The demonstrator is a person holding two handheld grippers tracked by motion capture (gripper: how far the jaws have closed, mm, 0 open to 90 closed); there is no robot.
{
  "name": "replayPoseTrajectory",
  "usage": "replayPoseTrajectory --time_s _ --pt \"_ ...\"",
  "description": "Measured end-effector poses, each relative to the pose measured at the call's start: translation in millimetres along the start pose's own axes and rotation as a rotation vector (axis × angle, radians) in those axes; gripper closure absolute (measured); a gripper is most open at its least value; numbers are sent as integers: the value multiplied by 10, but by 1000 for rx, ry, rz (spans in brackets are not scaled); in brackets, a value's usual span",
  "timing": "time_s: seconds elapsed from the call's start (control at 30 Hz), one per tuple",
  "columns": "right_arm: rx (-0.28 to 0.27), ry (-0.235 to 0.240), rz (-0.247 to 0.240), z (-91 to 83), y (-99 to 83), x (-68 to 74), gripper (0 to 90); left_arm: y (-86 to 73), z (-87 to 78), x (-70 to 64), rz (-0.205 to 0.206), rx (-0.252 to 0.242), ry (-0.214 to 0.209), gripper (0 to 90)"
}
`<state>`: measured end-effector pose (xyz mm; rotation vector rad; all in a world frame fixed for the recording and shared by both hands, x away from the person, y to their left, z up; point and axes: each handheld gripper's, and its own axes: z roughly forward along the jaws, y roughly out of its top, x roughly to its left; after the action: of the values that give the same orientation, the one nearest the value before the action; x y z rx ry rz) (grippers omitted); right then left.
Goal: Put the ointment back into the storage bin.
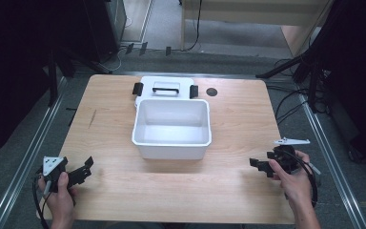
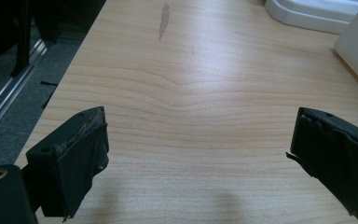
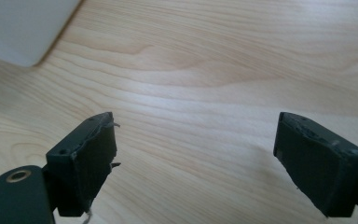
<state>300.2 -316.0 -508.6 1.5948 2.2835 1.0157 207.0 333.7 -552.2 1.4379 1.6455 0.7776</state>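
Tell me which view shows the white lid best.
The high view: the lid lies flat behind the open white box, showing its handle and both black clips. The left gripper view catches just a rounded corner. The right gripper view gives a white corner, seemingly the box.

A light wooden desk [image 1: 228, 181] was seen with a dark round mark [image 1: 212, 92] near its far edge and a grey smear [image 1: 92, 118] toward its left side. Metal rails [image 1: 26, 162] were positioned along both sides. Black cables [image 1: 286, 102] were laid on the grey floor [image 1: 228, 33] beyond.
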Motion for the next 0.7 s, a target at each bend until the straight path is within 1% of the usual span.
replayPoseTrajectory --time_s 0.1,0.2,0.43,0.57,0.63,0.7 --pt "-48 0 41 3 -135 -67 133 1 0 0 3 2 0 46" --pt "-96 -23 49 -1 -267 -113 133 1 1 -1 3 1 0 46" --pt "-231 -43 26 -53 -567 -189 136 0 0 -4 2 0 1 46" --pt "-273 -54 18 -87 -682 -196 135 0 1 -5 3 1 2 46" --pt "-296 -54 7 -113 -703 -189 135 1 1 -4 3 2 1 46" --pt "-303 -51 -8 -118 -712 -169 135 1 2 -3 4 2 0 46"
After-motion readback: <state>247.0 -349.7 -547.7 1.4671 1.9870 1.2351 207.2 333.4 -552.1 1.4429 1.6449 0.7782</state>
